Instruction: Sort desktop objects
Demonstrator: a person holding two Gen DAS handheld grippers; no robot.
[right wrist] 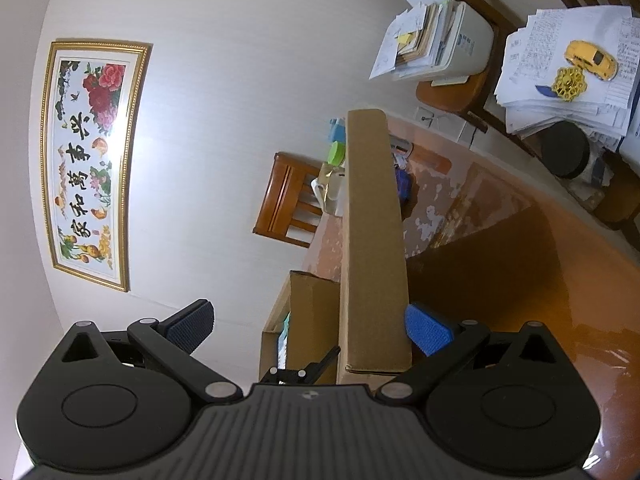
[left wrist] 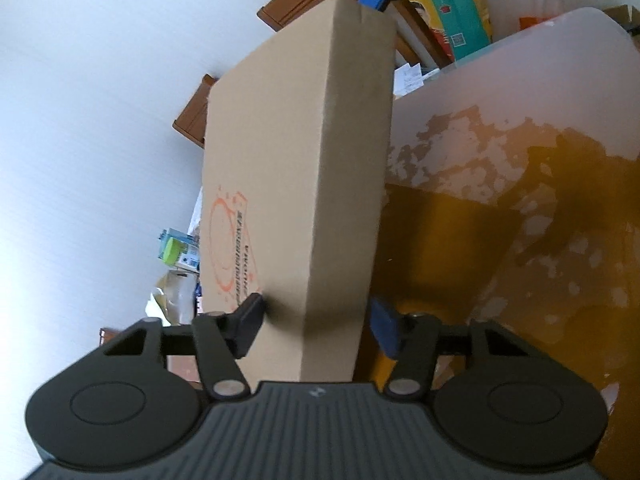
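The left gripper (left wrist: pixel 316 326) clamps the upright cardboard box (left wrist: pixel 296 160). The right gripper (right wrist: pixel 310 330) stands wide open; one pad touches the box on the counter (right wrist: pixel 560 280)

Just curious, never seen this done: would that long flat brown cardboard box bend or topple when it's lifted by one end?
The long flat brown cardboard box probably stays stiff: its edges look straight and crisp. Standing on a narrow side, it seems apt to tip. The left hand-held gripper straddles only one end, so it may swing.
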